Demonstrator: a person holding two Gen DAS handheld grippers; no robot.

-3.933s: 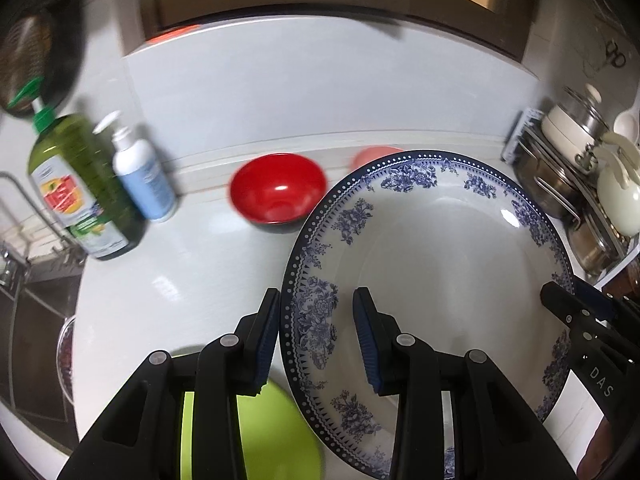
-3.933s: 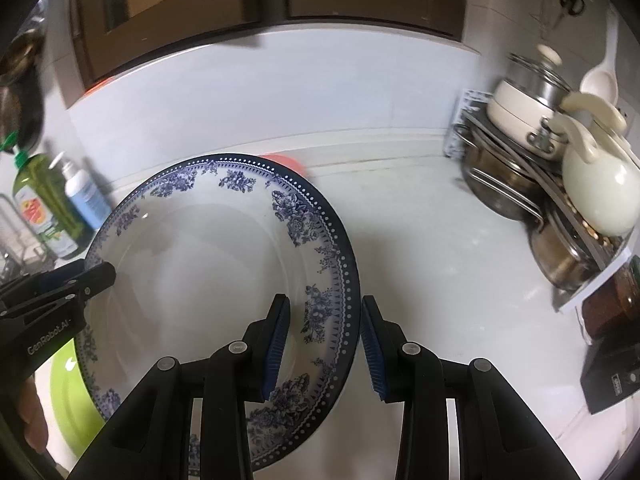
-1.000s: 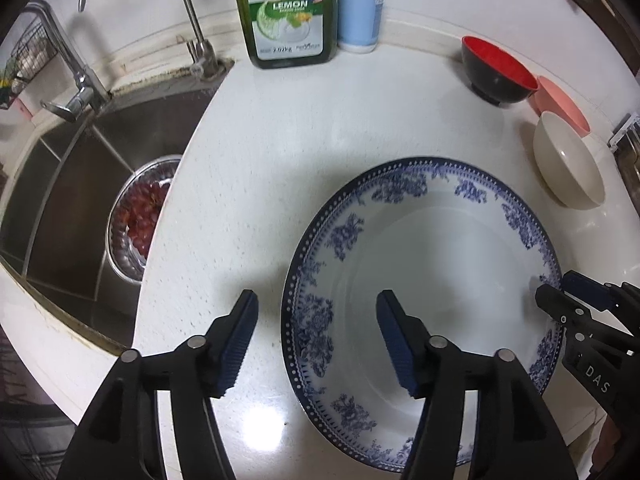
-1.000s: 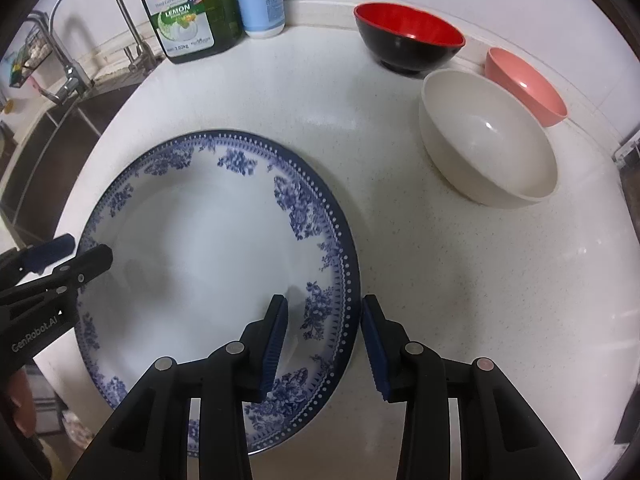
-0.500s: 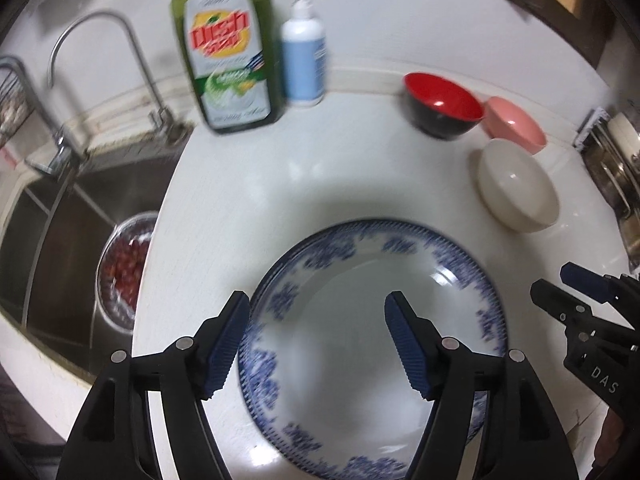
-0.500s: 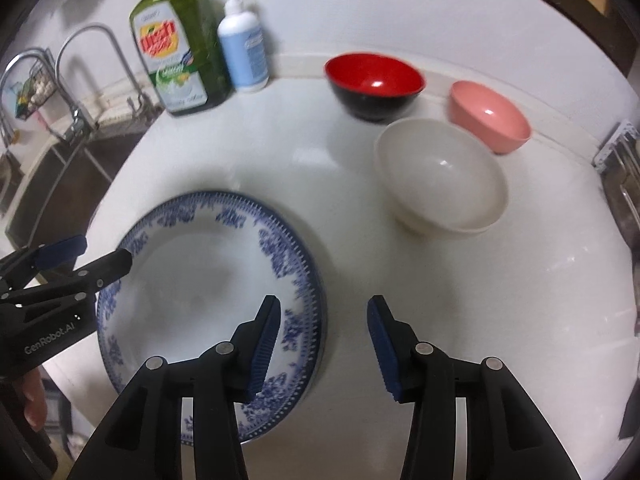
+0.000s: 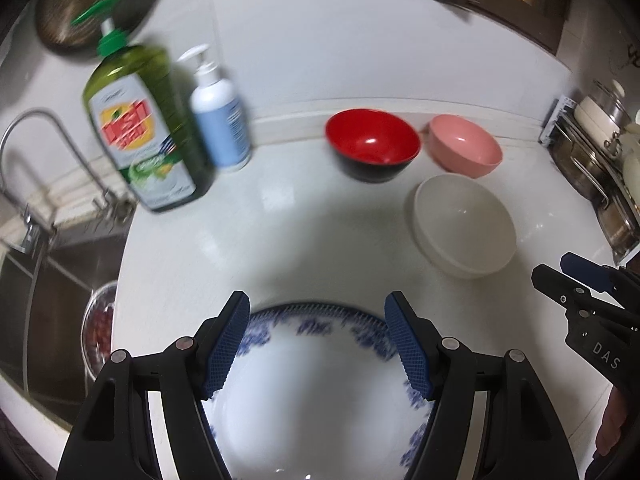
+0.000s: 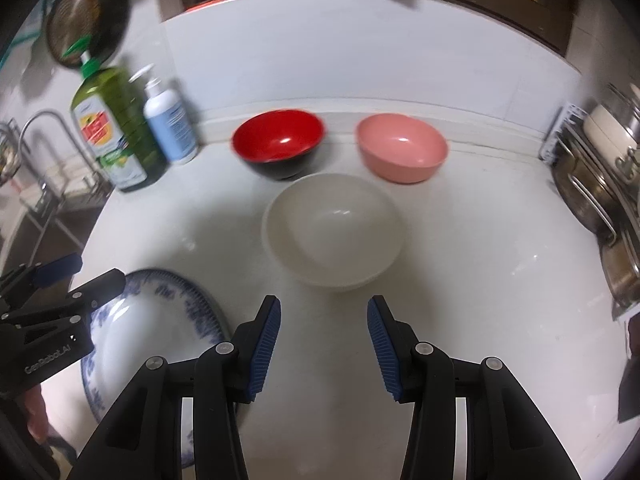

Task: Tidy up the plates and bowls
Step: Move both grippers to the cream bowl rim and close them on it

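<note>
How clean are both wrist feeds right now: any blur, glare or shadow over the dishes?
Left wrist view: the plate pattern and dish soap bottle smear with motion blur; a shadow crosses the counter. Right wrist view: the red bowl has blurred edges; the white bowl shows small glints; fisheye bends the wall.

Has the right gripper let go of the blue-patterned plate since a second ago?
Yes. The right gripper has pulled back off the blue-patterned plate, jaws open and empty, now facing the white bowl.

left gripper [image 7: 318,344] jaws apart, nothing between pads | blue-patterned plate [image 7: 320,400] flat on counter [image 7: 280,232] below | red bowl [image 7: 372,148], pink bowl [image 7: 464,150], white bowl [image 7: 464,224] near wall
</note>
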